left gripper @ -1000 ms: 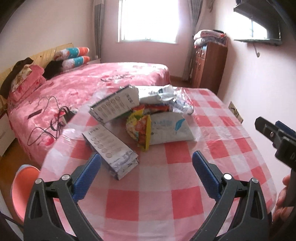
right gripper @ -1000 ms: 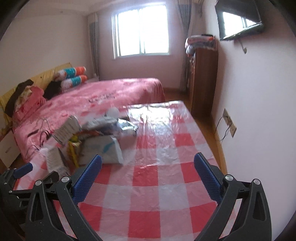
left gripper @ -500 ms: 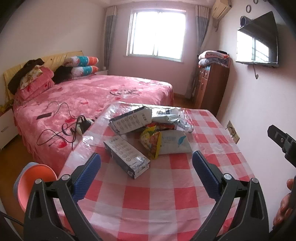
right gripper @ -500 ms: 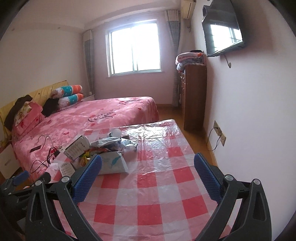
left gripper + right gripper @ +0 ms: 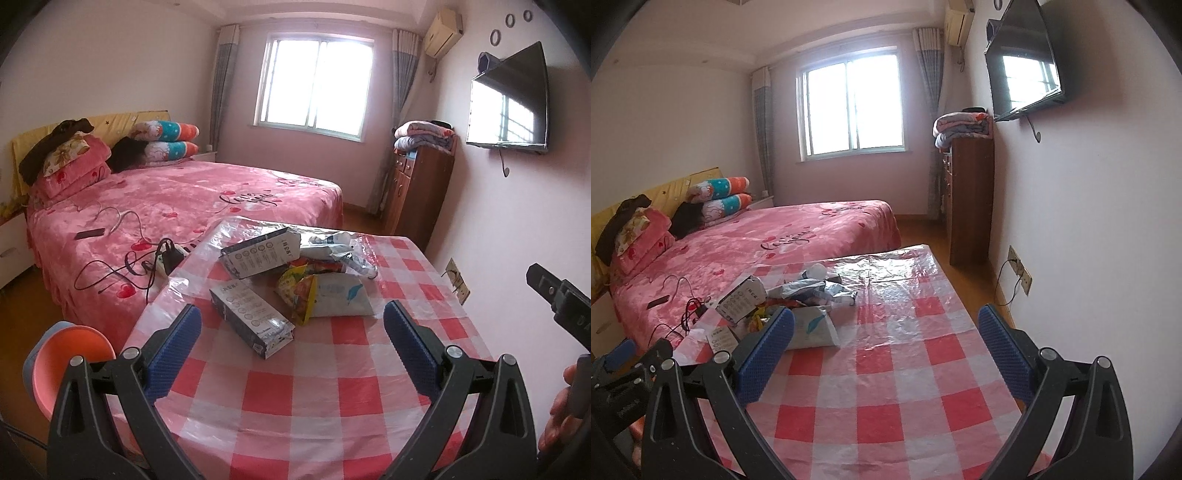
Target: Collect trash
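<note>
Hovering short of the trash pile [image 5: 295, 280] with both grippers' jaws apart and empty; next needs reaching the nearest carton [image 5: 251, 321]

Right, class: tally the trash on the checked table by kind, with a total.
Cartons: 2 (near one, far one)
White pouch: 1
Yellow snack bag: 1
Crumpled wrappers: at least 1; the heap hides any more
Total: at least 5

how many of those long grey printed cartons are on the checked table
2: one long grey printed carton lies flat nearest the left gripper; the other leans on the wrapper pile behind it. More may be hidden beneath.
</note>
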Available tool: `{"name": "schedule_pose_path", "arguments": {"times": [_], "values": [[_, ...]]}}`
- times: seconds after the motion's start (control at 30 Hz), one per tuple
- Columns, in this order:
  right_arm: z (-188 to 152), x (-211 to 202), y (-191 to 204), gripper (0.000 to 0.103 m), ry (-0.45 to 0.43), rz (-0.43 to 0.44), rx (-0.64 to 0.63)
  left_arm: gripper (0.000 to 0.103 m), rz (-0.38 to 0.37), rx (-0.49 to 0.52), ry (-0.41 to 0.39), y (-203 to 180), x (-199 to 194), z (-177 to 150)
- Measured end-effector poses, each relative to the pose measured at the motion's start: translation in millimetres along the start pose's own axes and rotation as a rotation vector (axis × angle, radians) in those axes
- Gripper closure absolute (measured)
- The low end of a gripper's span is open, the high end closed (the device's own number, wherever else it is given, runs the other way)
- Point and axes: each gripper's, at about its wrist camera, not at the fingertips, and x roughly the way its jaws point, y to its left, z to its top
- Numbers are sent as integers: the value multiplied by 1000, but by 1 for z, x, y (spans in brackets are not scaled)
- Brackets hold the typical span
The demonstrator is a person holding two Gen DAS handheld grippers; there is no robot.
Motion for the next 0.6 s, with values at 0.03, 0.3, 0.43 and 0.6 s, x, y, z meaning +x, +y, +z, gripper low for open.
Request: {"name": "schedule_pose_path", "arguments": {"times": [0.03,0.3,0.43,0.6], "values": [[0,0,0,5,-1,0,0,4,0,-1,0,0,-1,0],[0,-1,-1,5,-3,8,-9,4,-3,35,15,-4,0,-2],[-1,0,-1,5,-3,13,-18,4,2,61,12,-4,0,-1],[-2,8,-1,5,12,28,-24,4,0,96,19,0,2,0]]}}
